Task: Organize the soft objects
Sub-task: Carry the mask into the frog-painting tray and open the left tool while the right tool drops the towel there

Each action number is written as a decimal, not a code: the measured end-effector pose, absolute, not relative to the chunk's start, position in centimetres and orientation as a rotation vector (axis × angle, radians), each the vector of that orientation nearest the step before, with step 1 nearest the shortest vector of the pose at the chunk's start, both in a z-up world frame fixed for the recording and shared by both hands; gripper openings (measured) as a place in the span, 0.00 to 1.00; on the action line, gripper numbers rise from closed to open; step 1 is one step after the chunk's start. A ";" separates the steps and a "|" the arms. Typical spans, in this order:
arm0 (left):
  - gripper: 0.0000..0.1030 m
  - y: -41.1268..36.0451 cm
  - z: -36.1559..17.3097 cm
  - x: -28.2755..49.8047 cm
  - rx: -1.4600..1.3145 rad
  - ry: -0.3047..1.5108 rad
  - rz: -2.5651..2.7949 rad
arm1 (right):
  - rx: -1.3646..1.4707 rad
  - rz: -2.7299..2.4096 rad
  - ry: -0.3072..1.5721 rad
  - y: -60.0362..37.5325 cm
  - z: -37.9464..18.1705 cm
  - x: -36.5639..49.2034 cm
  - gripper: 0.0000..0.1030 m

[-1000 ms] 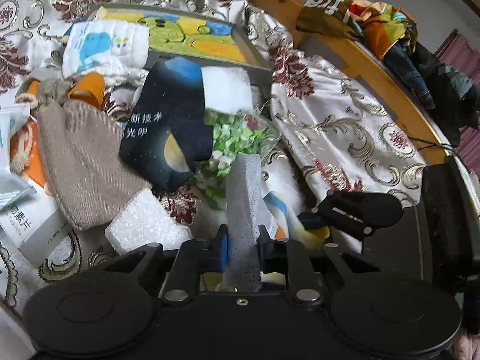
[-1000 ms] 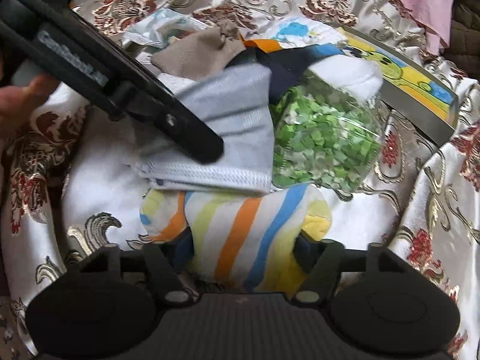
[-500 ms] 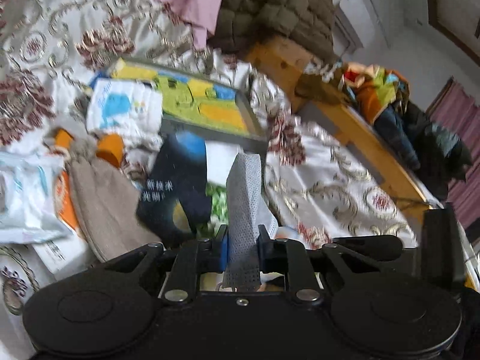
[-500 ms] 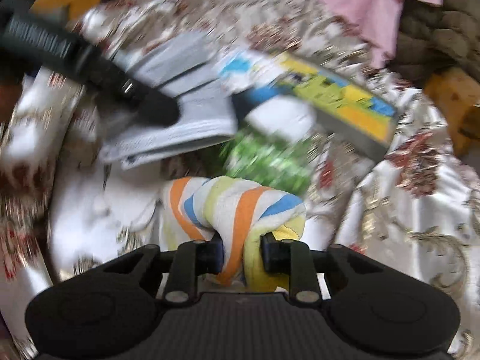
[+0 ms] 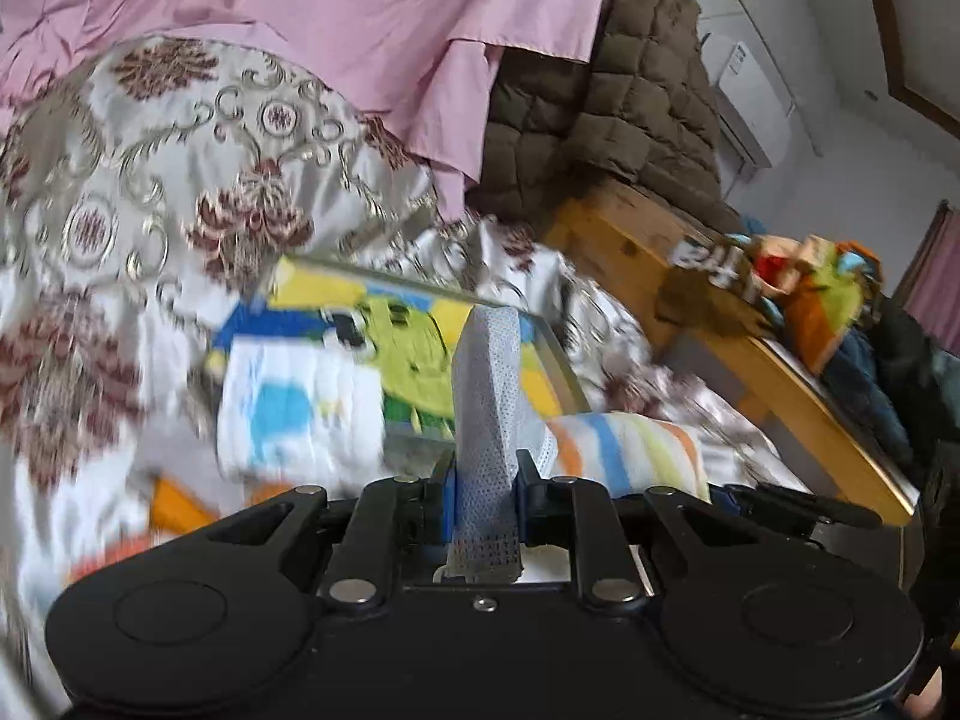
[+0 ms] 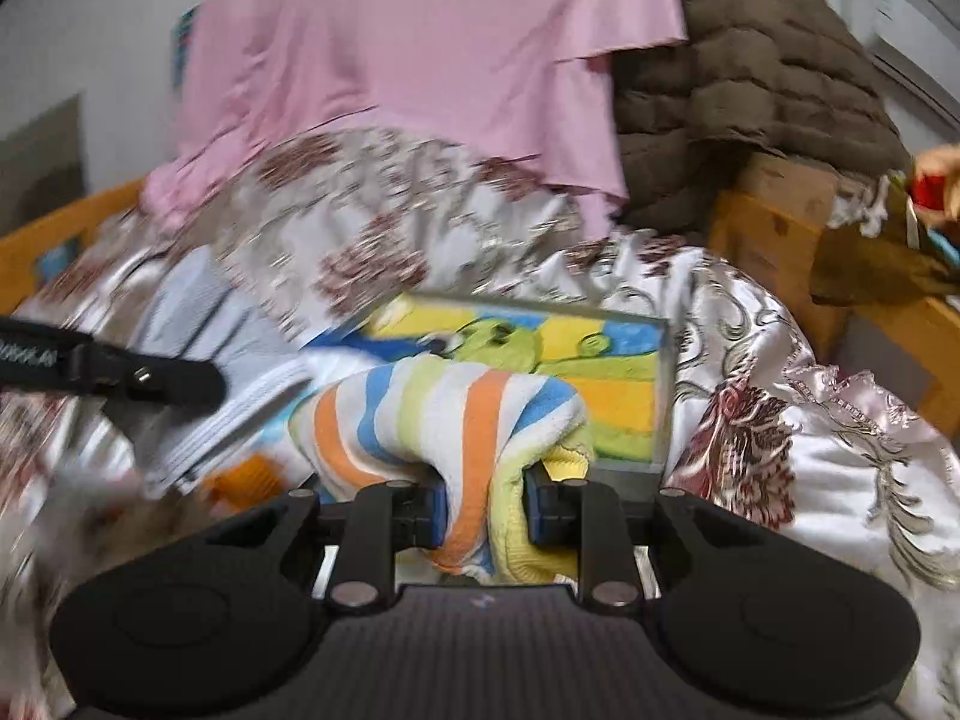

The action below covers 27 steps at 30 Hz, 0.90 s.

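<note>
i've got a soft thing in each gripper right now. my left gripper [image 5: 485, 504] is clamped on a folded grey cloth [image 5: 486, 396], thin, light and floppy, pinched near its lower end so the rest stands up in front of the colourful tray [image 5: 543, 354]. my right gripper [image 6: 483, 507], whose jaws have just been closing, squeezes a bunched striped towel [image 6: 438, 414]; it looks thick, squashy and light, and the pads bite into a fold in its middle, so it should hold without slipping, though the loose ends may drag. both cloths hang just on the near side of the tray, which lies on the patterned bedspread [image 6: 780, 420]. as for what the tray holds, a white cloth with a blue print [image 5: 300, 414] laps over its near left edge; the rest of its floor looks bare, though blur makes that hard to tell.
</note>
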<state>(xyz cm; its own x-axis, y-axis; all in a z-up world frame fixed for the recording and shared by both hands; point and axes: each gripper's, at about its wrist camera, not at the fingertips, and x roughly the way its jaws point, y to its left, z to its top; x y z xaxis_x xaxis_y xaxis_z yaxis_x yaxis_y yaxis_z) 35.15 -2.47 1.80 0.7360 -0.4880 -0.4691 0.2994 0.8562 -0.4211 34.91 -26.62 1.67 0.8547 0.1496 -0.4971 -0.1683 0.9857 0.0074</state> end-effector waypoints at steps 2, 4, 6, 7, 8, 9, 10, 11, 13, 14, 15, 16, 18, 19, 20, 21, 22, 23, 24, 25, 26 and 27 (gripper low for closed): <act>0.19 -3.0 1.6 38.1 -0.335 0.604 -0.430 | -0.001 0.145 0.504 -27.3 1.0 37.1 0.26; 0.19 -3.7 1.3 40.9 -0.340 0.608 -0.421 | 0.039 0.125 0.505 -27.9 0.3 39.1 0.26; 0.19 -4.8 0.9 43.9 -0.348 0.613 -0.411 | 0.081 0.117 0.522 -28.7 -0.4 41.3 0.26; 0.19 -5.2 0.6 45.1 -0.350 0.616 -0.407 | 0.095 0.113 0.528 -29.0 -0.7 42.1 0.26; 0.19 -5.8 0.3 46.6 -0.349 0.621 -0.404 | 0.109 0.105 0.532 -29.3 -1.1 42.9 0.26; 0.19 -6.4 0.1 47.8 -0.346 0.624 -0.402 | 0.121 0.099 0.541 -29.6 -1.5 43.8 0.26; 0.19 -6.8 -0.3 48.7 -0.344 0.628 -0.399 | 0.132 0.094 0.549 -29.7 -1.8 44.4 0.26; 0.19 -7.3 -0.8 49.9 -0.345 0.636 -0.394 | 0.144 0.088 0.553 -30.0 -2.0 45.0 0.26; 0.19 -8.0 -1.7 51.5 -0.349 0.656 -0.385 | 0.161 0.070 0.554 -30.5 -2.5 46.0 0.26; 0.19 -8.4 -2.1 52.2 -0.349 0.668 -0.382 | 0.169 0.061 0.550 -30.7 -2.8 46.5 0.26; 0.19 -8.7 -2.5 52.8 -0.345 0.683 -0.378 | 0.175 0.055 0.552 -31.0 -3.1 47.0 0.26; 0.19 -9.0 -2.9 53.4 -0.339 0.698 -0.368 | 0.186 0.053 0.557 -31.2 -3.3 47.5 0.26; 0.19 -9.5 -3.8 54.3 -0.326 0.736 -0.356 | 0.212 0.047 0.567 -31.5 -3.9 48.1 0.26; 0.19 -9.8 -4.2 54.6 -0.314 0.752 -0.348 | 0.213 0.047 0.571 -31.5 -4.1 48.4 0.26; 0.19 -10.0 -4.6 54.8 -0.295 0.765 -0.340 | 0.215 0.043 0.576 -31.5 -4.3 48.6 0.26; 0.19 -10.3 -4.8 54.9 -0.273 0.774 -0.333 | 0.225 0.041 0.582 -31.6 -4.6 48.8 0.26; 0.19 -10.5 -5.0 55.0 -0.252 0.777 -0.329 | 0.238 0.042 0.594 -31.7 -4.9 49.0 0.26; 0.19 -10.7 -5.1 55.0 -0.235 0.781 -0.326 | 0.237 0.042 0.604 -31.6 -5.1 49.1 0.26; 0.19 -10.8 -5.2 55.0 -0.226 0.784 -0.324 | 0.224 0.039 0.614 -31.5 -5.3 49.2 0.26; 0.20 -11.0 -5.4 55.0 -0.218 0.789 -0.318 | 0.212 0.038 0.624 -31.4 -5.6 49.2 0.26; 0.20 -11.2 -5.5 55.1 -0.211 0.796 -0.311 | 0.211 0.039 0.632 -31.5 -5.7 49.3 0.27; 0.20 -11.3 -5.7 55.1 -0.204 0.803 -0.306 | 0.217 0.039 0.639 -31.5 -5.9 49.2 0.28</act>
<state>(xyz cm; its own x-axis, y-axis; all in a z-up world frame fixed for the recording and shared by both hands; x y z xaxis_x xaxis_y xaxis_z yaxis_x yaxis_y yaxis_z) 55.11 -11.28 -5.69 0.6544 -0.3446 -0.6731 0.1909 0.9366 -0.2939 49.25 -31.54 -5.88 0.8030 0.1028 -0.5870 0.0304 0.9766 0.2127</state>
